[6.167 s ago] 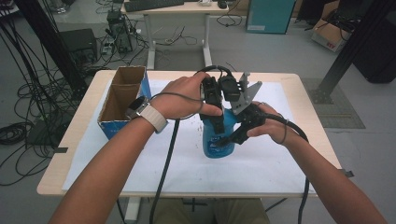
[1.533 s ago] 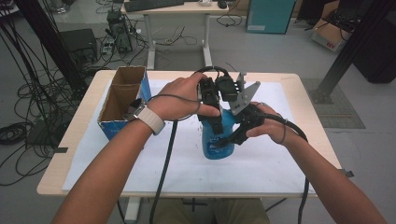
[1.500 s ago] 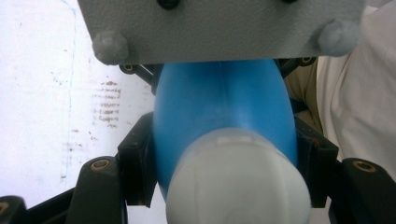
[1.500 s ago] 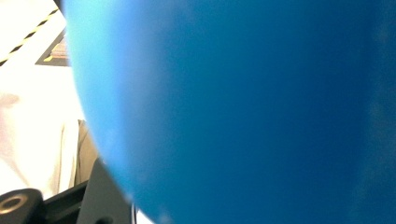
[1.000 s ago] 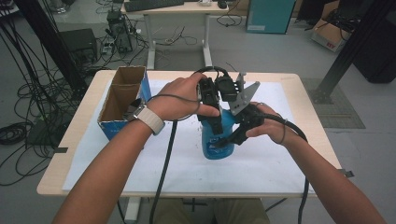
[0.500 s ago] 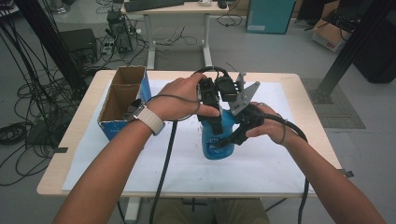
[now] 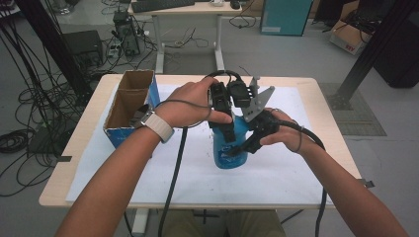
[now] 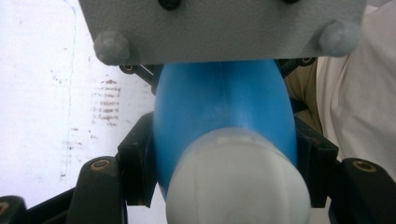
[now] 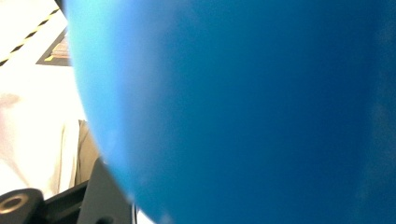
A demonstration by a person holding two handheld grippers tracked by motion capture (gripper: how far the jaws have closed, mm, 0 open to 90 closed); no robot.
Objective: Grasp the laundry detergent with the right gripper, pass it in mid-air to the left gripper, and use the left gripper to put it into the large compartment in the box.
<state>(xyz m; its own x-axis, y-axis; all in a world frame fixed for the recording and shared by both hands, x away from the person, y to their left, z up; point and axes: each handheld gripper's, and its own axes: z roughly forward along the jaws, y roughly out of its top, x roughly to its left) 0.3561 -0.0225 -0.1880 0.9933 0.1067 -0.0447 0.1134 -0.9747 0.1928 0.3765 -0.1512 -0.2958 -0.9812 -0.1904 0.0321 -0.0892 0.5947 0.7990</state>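
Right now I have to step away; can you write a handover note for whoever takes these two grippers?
Left gripper: shut on the blue bottle, jaws clamped on either side below its white cap.
Right gripper: shut on the blue bottle from the side, lower on the body.
Bottle stands upright on the white sheet, mid-table. Open cardboard box at the table's left edge.
Done: bottle gripped by both grippers.
Left: cap is on; probably uncap or move the bottle.

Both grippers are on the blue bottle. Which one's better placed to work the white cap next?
Left, probably. The left gripper clamps the blue bottle at the neck, with the white cap right between its jaws. The right gripper grips the bottle's body lower down, better suited to steadying it.
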